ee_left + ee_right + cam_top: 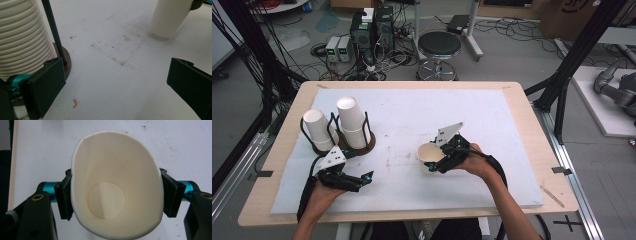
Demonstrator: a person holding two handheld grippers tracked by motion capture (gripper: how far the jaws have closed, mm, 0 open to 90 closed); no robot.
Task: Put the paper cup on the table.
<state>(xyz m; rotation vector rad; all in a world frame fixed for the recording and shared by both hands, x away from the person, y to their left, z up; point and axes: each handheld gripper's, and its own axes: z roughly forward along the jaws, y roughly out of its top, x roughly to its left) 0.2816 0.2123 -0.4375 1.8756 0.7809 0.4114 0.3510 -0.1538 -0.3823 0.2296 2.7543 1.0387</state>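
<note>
Clearly the right claw (443, 159) has hold of a single paper cup (430, 156), near the middle of the white counter (492, 125), a little to the right. In the right gripper view the two black pads press on opposite sides of the cup wall (115, 187), and the rim is squeezed from a circle into an oval. This tells that the cup is very light, thin and soft: it gives way under a small force. I judge that a harder squeeze would crease the wall or fold the rim, and a weaker one could let the smooth paper slip. The best place to hold seems to be where the claw is now, across the upper wall just under the rolled rim, because the rim gives some stiffness there. The cup stands mouth up and looks empty, so nothing can spill.

On the near left, the left claw (362, 180) hovers low over the counter with its jaws wide apart and nothing between them.

Farther on the left stands a dark wire holder (343, 142) with two stacks of inverted cups (353, 120). These stacks are ribbed by many nested rims, so a cup taken from them may stick to its neighbour.
</note>
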